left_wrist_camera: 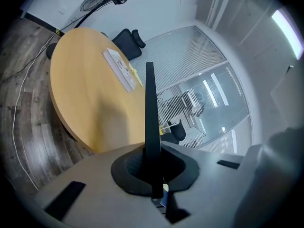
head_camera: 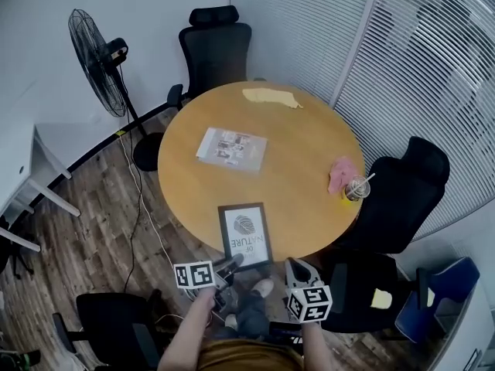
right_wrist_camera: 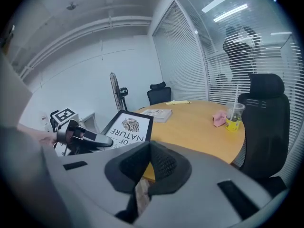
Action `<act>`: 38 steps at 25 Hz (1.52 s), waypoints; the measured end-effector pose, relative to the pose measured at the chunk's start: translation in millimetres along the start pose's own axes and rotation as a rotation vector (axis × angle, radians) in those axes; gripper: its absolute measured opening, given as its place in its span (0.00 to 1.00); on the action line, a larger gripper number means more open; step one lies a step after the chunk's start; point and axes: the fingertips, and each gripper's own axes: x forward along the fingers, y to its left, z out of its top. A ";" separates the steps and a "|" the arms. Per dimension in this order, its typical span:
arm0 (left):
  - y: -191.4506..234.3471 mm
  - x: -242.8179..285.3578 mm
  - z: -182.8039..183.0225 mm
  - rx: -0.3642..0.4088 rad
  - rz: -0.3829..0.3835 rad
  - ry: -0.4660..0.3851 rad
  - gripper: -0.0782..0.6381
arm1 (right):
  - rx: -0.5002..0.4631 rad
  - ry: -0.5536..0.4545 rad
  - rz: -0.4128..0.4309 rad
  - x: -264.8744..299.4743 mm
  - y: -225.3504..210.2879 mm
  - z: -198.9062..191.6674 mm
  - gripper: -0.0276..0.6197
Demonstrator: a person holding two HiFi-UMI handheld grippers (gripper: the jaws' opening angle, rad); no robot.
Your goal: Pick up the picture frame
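Left claw [head_camera: 229,269] clamps picture frame [head_camera: 245,234] at the near edge of the round surface [head_camera: 302,145].

The lift appears under way: the frame sits tilted, its nearest side pinched edge-on in the left claw. The right claw [head_camera: 296,270] hangs beside it, jaws together on nothing. The next move likely calls for a steady raise, keeping the frame from swinging in the one-sided hold.

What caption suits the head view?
Left gripper grips the picture frame at the near edge of the table; right gripper empty.

Bare tabletop [head_camera: 302,153] lies between picture frame [head_camera: 245,236] and booklet [head_camera: 231,148].
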 end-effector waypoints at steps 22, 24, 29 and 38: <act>-68.0 -60.2 0.4 0.046 -0.144 -0.104 0.16 | -0.062 -0.199 -0.029 -51.2 40.0 41.3 0.06; -75.5 -63.9 -0.4 0.012 -0.185 -0.124 0.16 | -0.049 -0.207 -0.036 -57.3 42.0 40.0 0.06; -90.2 -71.4 -1.7 -0.008 -0.239 -0.140 0.16 | -0.040 -0.230 -0.051 -68.7 47.6 40.4 0.06; -90.9 -74.3 -7.3 -0.017 -0.242 -0.135 0.16 | -0.048 -0.238 -0.064 -75.3 47.4 41.0 0.06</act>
